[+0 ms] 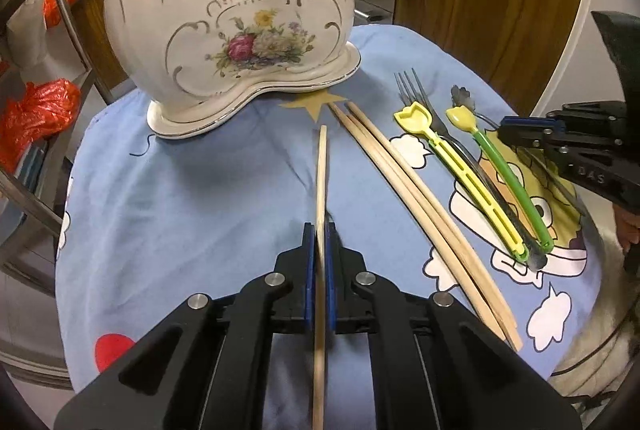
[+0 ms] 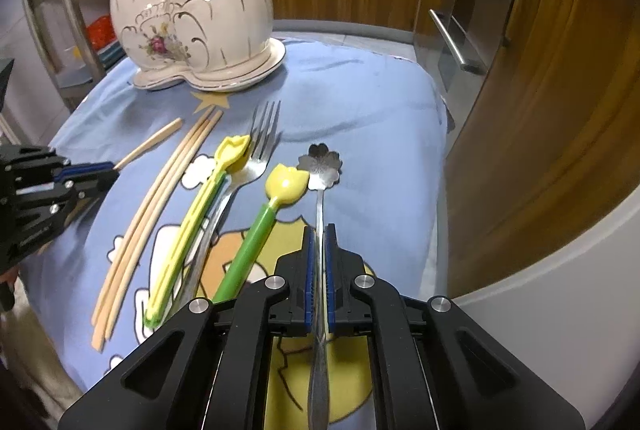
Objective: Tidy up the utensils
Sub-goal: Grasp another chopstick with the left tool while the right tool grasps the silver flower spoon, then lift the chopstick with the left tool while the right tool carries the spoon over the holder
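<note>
left tool (image 1: pixel 320 230) clamps a chopstick (image 1: pixel 321 165); right tool (image 2: pixel 319 234) clamps the flower spoon (image 2: pixel 320 161).

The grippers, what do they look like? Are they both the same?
Yes, they match. The left gripper and the right gripper are both black, with long angular arms that have slot-shaped holes cut in them and round silver pins at the joints. Each has two flat blue pads on the inside of its fingers. The right one's side, seen from the left camera, carries small raised letters.
</note>
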Tool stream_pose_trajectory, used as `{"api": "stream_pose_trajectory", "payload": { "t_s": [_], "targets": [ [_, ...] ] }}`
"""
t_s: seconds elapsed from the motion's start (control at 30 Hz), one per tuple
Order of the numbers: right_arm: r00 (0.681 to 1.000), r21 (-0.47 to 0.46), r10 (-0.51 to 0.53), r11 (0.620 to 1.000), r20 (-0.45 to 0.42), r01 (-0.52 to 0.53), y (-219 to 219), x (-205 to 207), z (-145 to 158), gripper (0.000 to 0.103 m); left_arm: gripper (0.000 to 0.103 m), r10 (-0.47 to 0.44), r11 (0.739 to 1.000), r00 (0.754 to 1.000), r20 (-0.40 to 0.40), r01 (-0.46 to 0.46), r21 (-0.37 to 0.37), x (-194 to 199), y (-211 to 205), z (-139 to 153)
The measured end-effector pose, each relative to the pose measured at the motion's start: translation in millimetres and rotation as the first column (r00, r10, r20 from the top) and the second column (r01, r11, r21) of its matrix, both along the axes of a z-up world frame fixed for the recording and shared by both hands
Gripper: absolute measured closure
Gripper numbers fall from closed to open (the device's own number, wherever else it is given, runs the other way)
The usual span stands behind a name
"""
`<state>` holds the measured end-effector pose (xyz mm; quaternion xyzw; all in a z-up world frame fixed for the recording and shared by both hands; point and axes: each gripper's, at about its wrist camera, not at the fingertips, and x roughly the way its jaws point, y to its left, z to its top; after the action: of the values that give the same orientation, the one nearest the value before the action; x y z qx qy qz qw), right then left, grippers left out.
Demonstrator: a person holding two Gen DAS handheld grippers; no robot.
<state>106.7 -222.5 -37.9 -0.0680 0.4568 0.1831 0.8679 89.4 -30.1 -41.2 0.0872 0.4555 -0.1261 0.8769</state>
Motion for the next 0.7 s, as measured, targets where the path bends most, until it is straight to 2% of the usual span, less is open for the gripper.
{"api": "stream_pose_trajectory", "payload": {
  "t_s": [0.13, 0.2, 0.3, 0.37, 0.53, 0.7],
  "targets": [
    [1.000, 0.036, -0.011, 0.999, 0.005, 0.011, -0.8, 4.7, -1.3, 0.098, 0.098, 0.013, 0.999, 1.000, 0.009, -0.012, -0.039, 2.3, 5.9, -1.1],
    [1.000, 0.031, -0.005, 1.000, 0.020, 0.004, 0.6, 2.0, -1.0, 0.099, 0.099, 0.003, 0.999, 1.000, 0.021, -0.003, -0.035, 1.9, 13.0, -4.2],
    [0.999, 0.080, -0.005, 0.997, 0.036, 0.002, -2.4, -2.6, 2.8, 0.099, 0.099, -0.004, 0.999, 1.000, 0.025, 0.005, -0.054, -2.6, 16.4, -4.3],
    [0.996, 0.105, 0.001, 0.994, 0.093, -0.011, -3.1, -10.1, 12.8, 0.099, 0.099, -0.016, 0.995, 0.998, 0.057, 0.021, -0.096, -6.7, 22.8, 0.8],
    [0.975, 0.146, 0.033, 0.987, 0.221, -0.067, -0.1, -27.5, 38.1, 0.099, 0.099, -0.030, 0.991, 0.988, 0.148, 0.049, -0.121, -19.0, 33.0, 20.6],
    [0.941, 0.217, 0.043, 0.968, 0.336, -0.122, -1.2, -46.3, 59.8, 0.099, 0.099, -0.014, 0.983, 0.962, 0.272, 0.063, -0.174, -36.9, 47.1, 53.1]
  ]
}}
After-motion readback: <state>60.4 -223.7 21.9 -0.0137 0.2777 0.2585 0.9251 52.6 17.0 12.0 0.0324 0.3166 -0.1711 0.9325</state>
